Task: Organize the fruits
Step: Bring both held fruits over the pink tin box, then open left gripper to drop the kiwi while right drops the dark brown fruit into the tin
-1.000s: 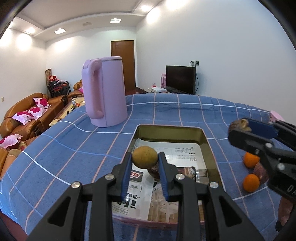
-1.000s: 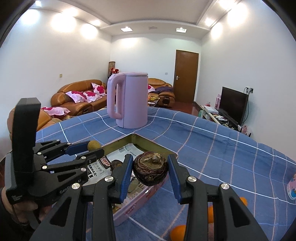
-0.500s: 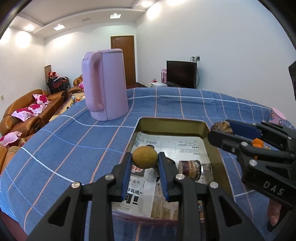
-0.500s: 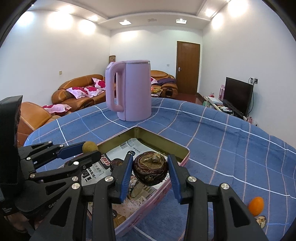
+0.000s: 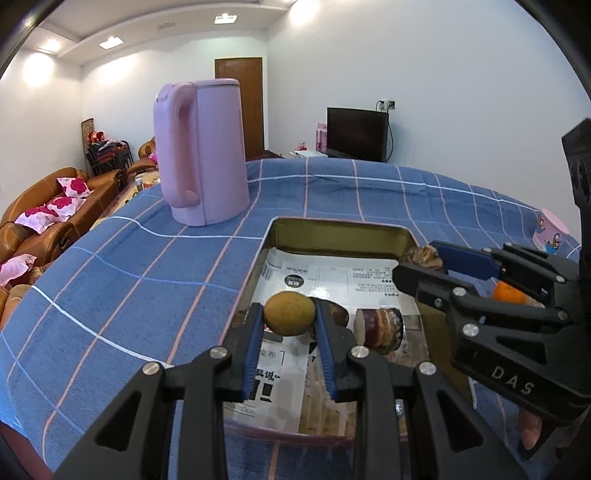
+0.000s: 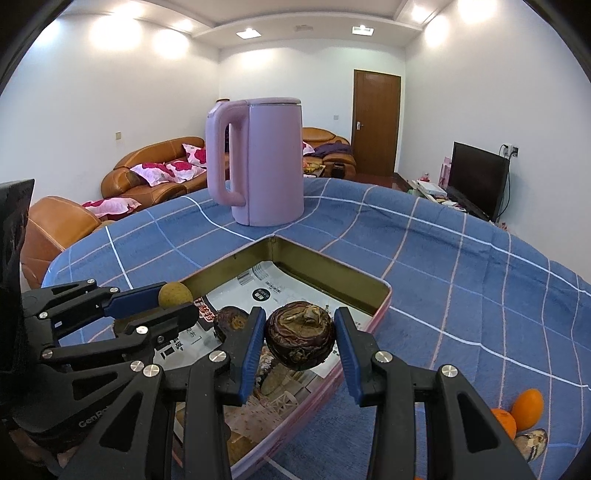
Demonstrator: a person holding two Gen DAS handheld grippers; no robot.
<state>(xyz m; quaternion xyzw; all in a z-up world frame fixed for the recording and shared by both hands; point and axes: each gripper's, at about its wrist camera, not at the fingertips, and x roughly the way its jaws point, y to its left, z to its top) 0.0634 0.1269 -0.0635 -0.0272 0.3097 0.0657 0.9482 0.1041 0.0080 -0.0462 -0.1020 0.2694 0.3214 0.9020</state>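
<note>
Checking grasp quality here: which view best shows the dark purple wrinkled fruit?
The right wrist view: the dark purple wrinkled fruit sits centred and whole between the right gripper pads. The left wrist view catches only its top edge behind a finger.

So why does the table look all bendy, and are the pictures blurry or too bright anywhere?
Left wrist view: the fisheye lens bends the blue tablecloth and darkens the corners; the yellow-brown fruit looks sharp. Right wrist view: the same bending; the ceiling lights glare white on the wall, the dark purple fruit is crisp, and the pink kettle shows no blur.
</note>
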